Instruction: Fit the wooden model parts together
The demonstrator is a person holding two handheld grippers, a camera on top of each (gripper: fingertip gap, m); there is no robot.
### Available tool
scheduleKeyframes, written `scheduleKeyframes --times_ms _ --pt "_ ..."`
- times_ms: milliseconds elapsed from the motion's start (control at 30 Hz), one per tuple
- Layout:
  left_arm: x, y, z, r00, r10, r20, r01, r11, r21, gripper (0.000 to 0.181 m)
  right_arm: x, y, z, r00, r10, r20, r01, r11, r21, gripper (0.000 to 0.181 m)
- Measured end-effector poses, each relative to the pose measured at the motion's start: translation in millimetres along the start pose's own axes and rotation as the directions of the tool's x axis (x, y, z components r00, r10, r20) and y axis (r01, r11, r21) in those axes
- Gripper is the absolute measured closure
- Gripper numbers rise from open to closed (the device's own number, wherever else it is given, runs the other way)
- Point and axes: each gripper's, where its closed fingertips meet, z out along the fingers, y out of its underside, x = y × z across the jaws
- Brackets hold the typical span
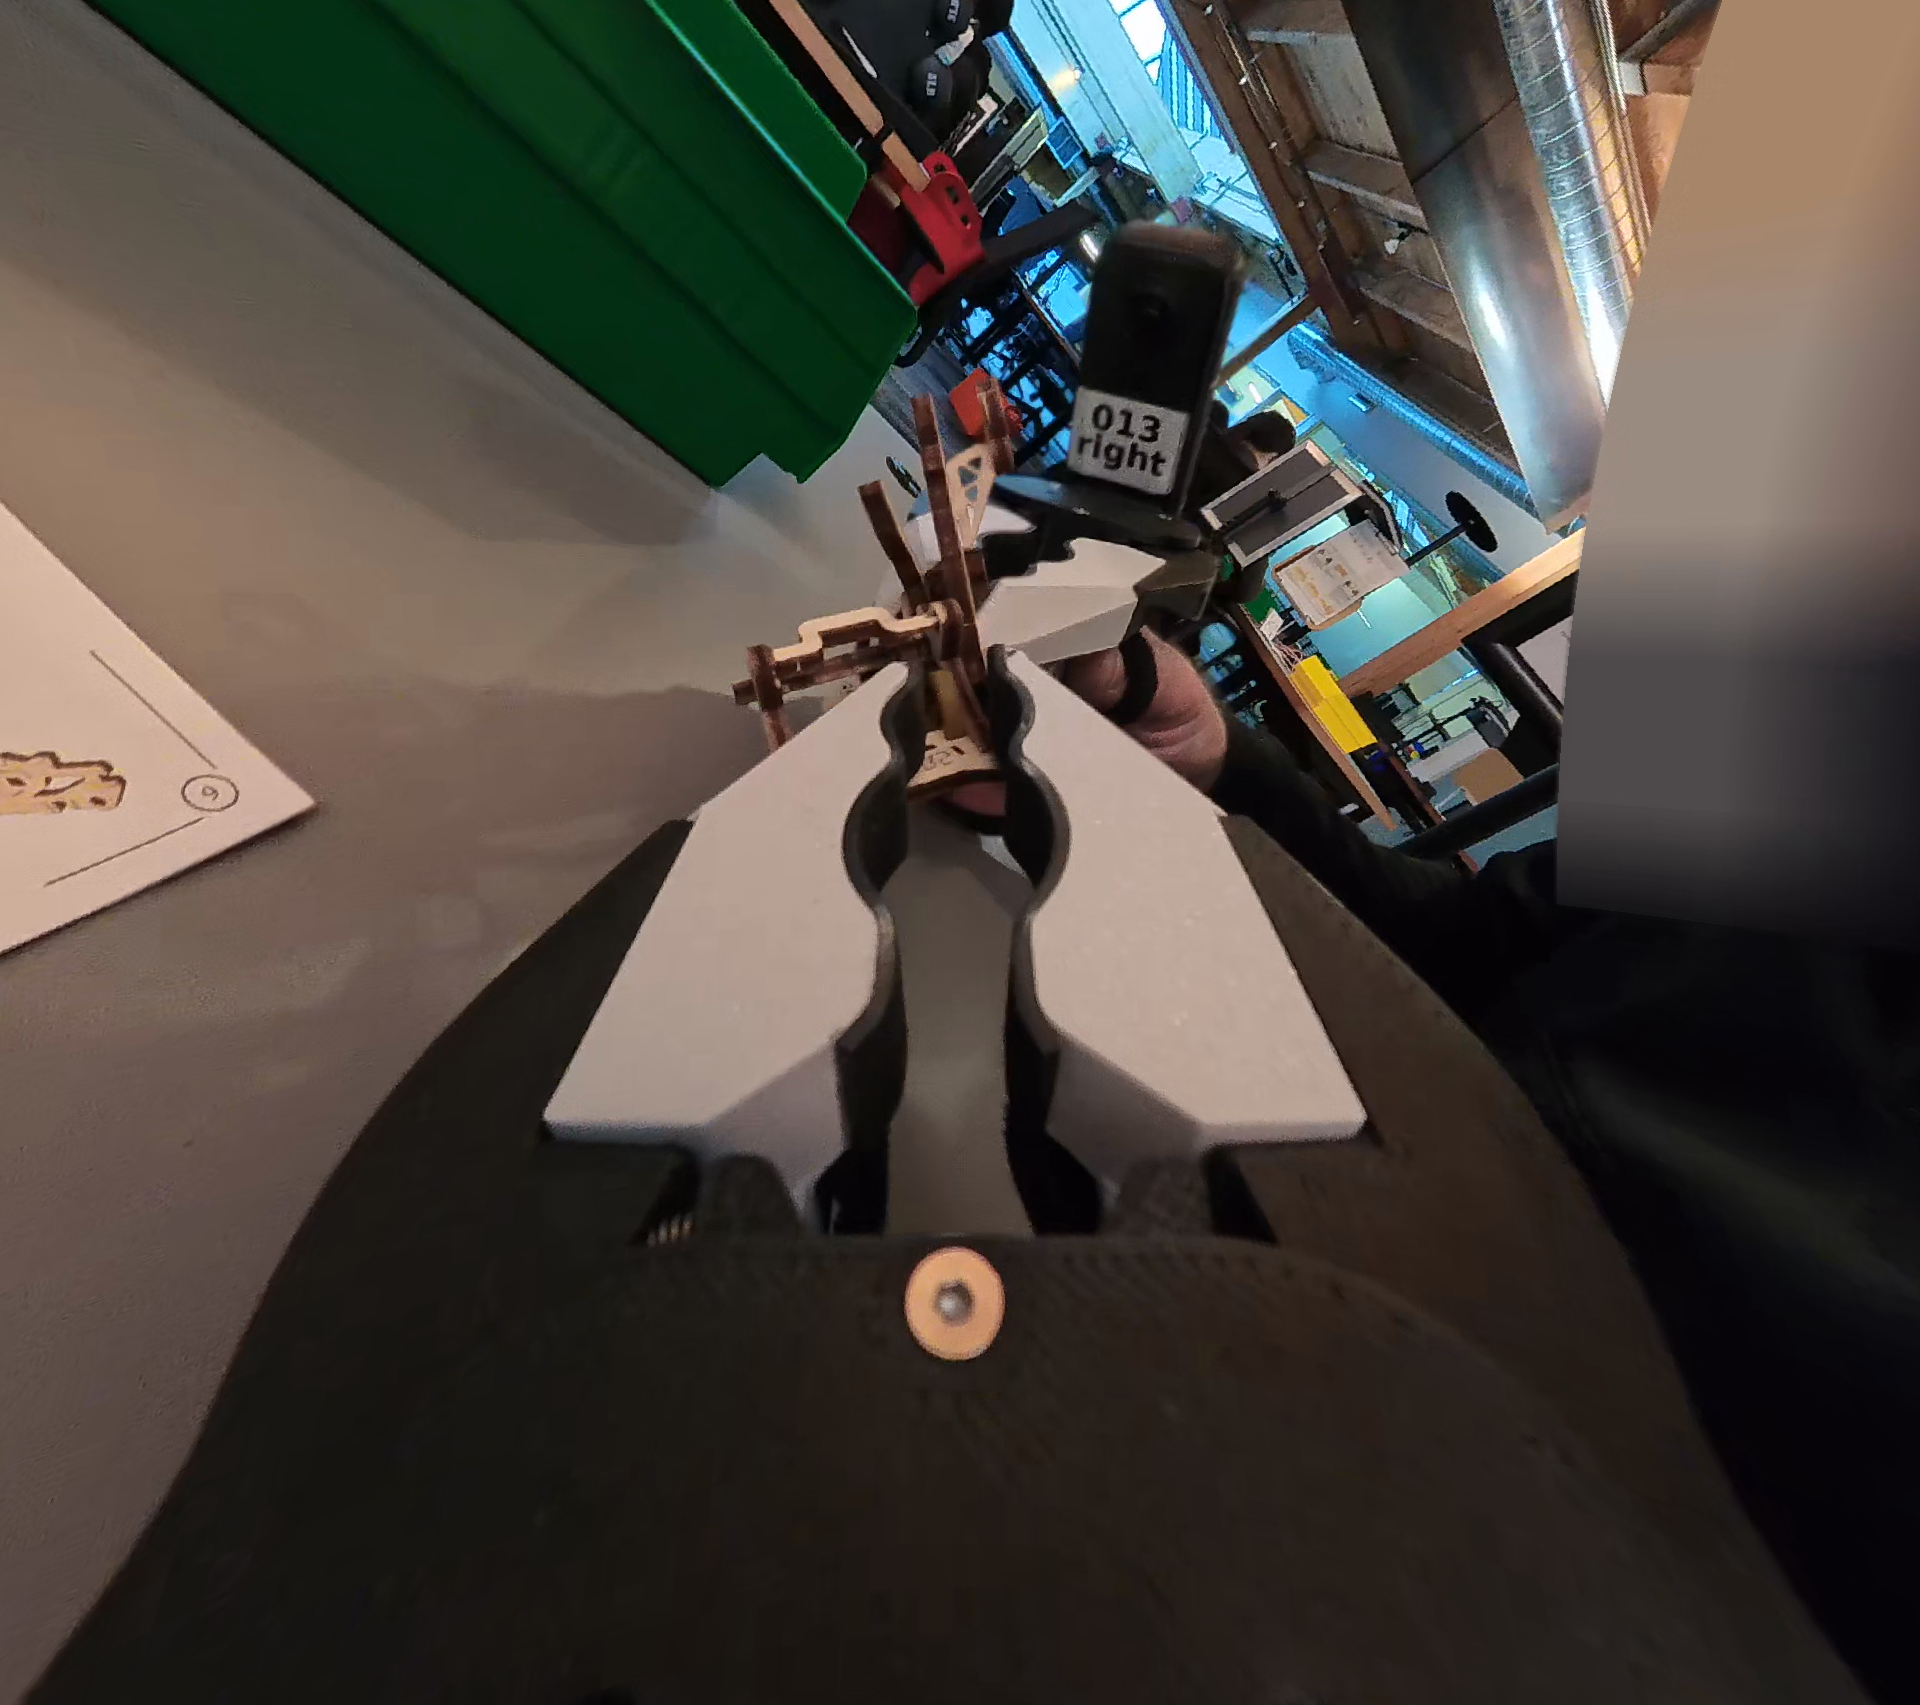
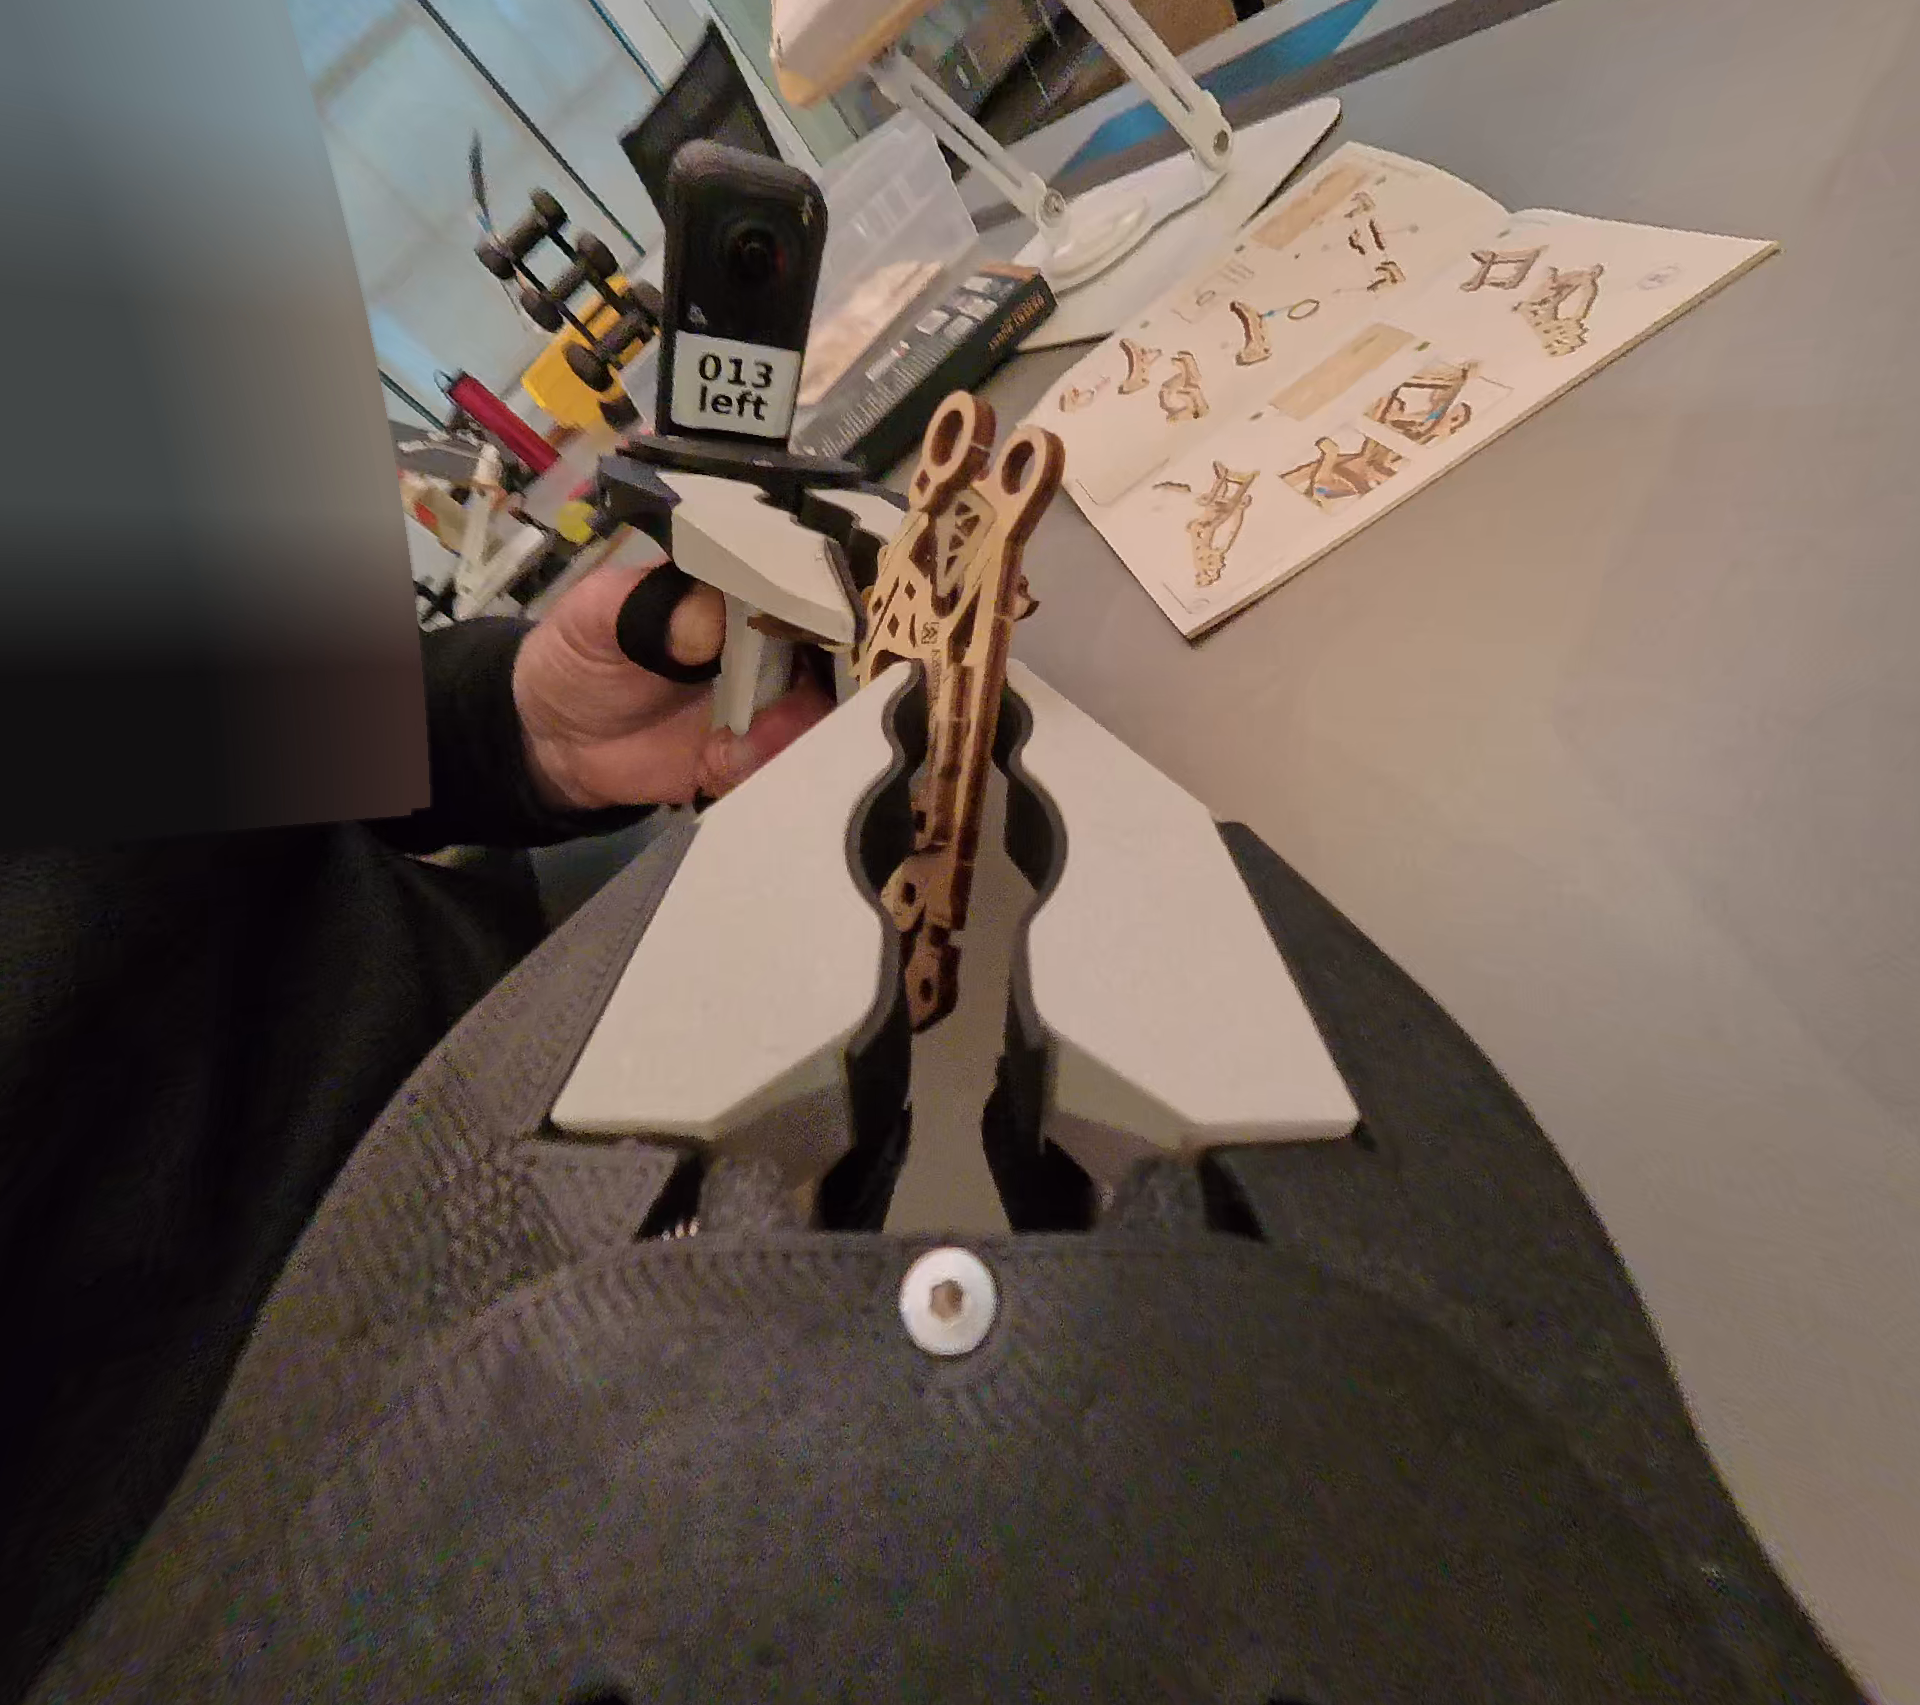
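A laser-cut wooden model assembly (image 1: 920,606) is held in the air between both grippers, above the grey table (image 1: 364,616). My left gripper (image 1: 948,699) is shut on the lower end of the assembly. In the right wrist view the assembly (image 2: 961,606) is a flat lattice frame with two ring-shaped ends pointing up. My right gripper (image 2: 954,710) is shut on it, with its lower part running down between the fingers. The right gripper (image 1: 1049,606) meets the model from the far side in the left wrist view. The left gripper (image 2: 831,585) touches the model's left side in the right wrist view.
Stacked green bins (image 1: 468,97) stand at the back left of the table. An instruction sheet (image 1: 94,782) lies at the left. An open instruction booklet (image 2: 1382,367), a white stand (image 2: 1143,180) holding a board, and a dark box (image 2: 935,367) lie on the table.
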Motion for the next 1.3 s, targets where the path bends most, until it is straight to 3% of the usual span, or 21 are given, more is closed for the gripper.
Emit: scheduleKeyframes --times_ms 167,567,967,1300 --pt "6 -7 2 1.000 0.004 -0.017 -0.004 1.000 0.028 0.173 -5 -10 -2 0.998 0.033 0.055 -0.037 0.995 0.087 0.177" --pt "14 -18 2 0.996 -0.044 -0.082 0.052 0.993 0.104 0.173 -9 -20 0 0.991 0.087 0.097 -0.102 0.982 0.157 0.176" --pt "24 -24 3 0.983 -0.074 -0.169 0.100 0.984 0.146 0.174 -6 -25 -4 0.991 0.121 0.048 -0.127 0.982 0.136 0.155" --pt "23 -23 4 0.991 -0.035 -0.128 0.052 0.989 0.136 0.173 -8 -28 -6 0.977 0.181 0.111 -0.198 0.964 0.176 0.169"
